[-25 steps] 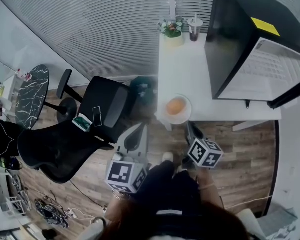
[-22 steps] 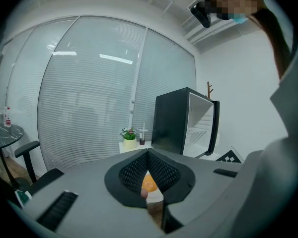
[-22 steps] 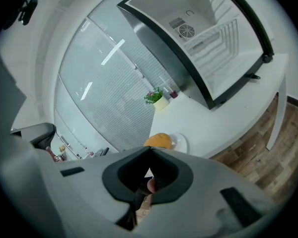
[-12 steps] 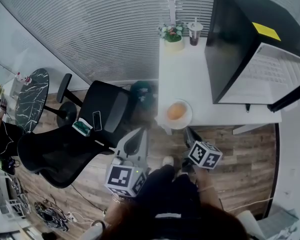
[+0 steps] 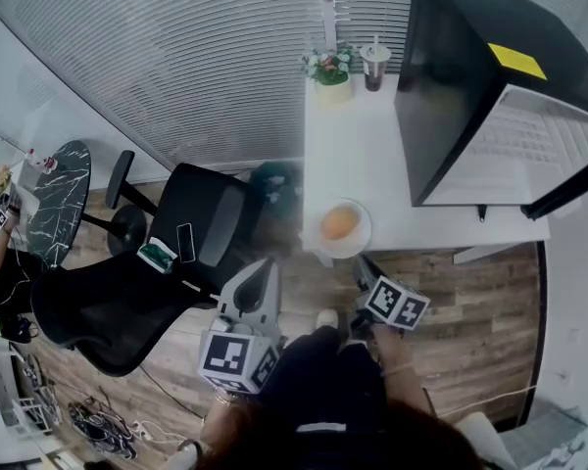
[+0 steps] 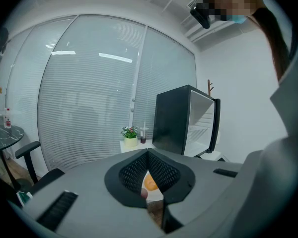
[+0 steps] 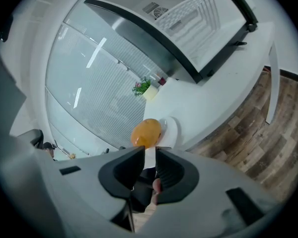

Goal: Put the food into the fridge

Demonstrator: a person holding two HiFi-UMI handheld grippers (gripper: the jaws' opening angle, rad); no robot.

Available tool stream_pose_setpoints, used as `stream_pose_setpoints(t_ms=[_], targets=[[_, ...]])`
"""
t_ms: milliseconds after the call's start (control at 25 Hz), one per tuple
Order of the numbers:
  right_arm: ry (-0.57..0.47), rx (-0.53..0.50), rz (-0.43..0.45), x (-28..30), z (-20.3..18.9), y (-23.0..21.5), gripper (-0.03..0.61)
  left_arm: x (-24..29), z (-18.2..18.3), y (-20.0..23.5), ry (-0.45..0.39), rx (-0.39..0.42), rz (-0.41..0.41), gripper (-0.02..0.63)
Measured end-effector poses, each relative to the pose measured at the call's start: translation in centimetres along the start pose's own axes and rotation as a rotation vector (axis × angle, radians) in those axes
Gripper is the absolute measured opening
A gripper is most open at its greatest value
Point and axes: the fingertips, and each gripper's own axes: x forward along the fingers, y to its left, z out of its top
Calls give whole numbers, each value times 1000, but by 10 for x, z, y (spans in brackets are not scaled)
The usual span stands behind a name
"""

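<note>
While round orange food (image 5: 339,223), perhaps bun, sits on round white plate (image 5: 365,236), right gripper (image 7: 150,152) jaws just opening, narrowly apart, empty; left gripper (image 6: 148,153) jaws together.

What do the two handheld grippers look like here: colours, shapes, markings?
The left gripper and right gripper share light grey moulded bodies narrowing to black jaw pads; the left pads are mesh-textured. Each carries a cube of black-and-white square markers. The right gripper's jaws have just been opening, nothing between them.

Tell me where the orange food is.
In the head view, the orange food sits on a plate at the near left corner of the table, left of the black fridge.
</note>
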Motion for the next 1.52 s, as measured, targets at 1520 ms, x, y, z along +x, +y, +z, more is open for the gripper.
stream_pose_setpoints(t_ms=[1520], targets=[[30,389,63,50,-20,-31,123,15,-5,30,53,38,55,5]])
